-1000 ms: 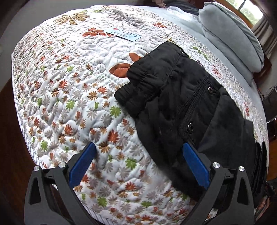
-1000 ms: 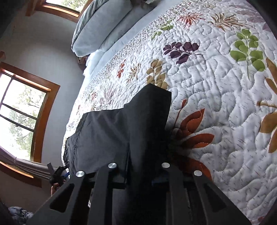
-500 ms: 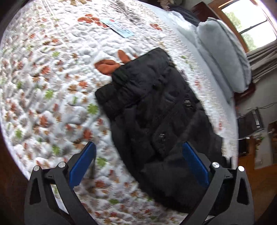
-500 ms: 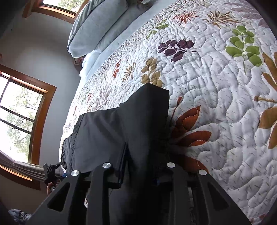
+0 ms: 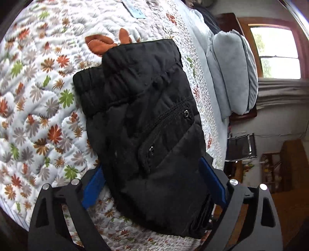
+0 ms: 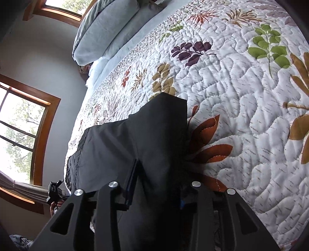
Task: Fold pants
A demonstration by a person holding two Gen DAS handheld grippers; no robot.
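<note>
Black pants [image 5: 146, 123] lie folded into a thick bundle on the floral quilt [image 5: 38, 100], waistband toward the far side. My left gripper [image 5: 152, 183] is open, its blue pads [image 5: 94, 185] straddling the near end of the bundle. In the right wrist view the pants [image 6: 154, 139] run between the fingers of my right gripper [image 6: 154, 191]. The jaws there stand partly apart with the cloth loose between them; the right pad is hidden by fabric.
Grey pillows [image 5: 233, 77] lie at the head of the bed and show too in the right wrist view [image 6: 108, 25]. A blue-white card [image 5: 135, 9] rests on the quilt beyond the pants. The bed edge [image 5: 17, 218] is near left. A window [image 6: 19, 131] is beside the bed.
My left gripper moved forward and turned, so its open pads now straddle the bundle's near end. My right gripper's jaws opened from shut on the cloth to partly apart.
</note>
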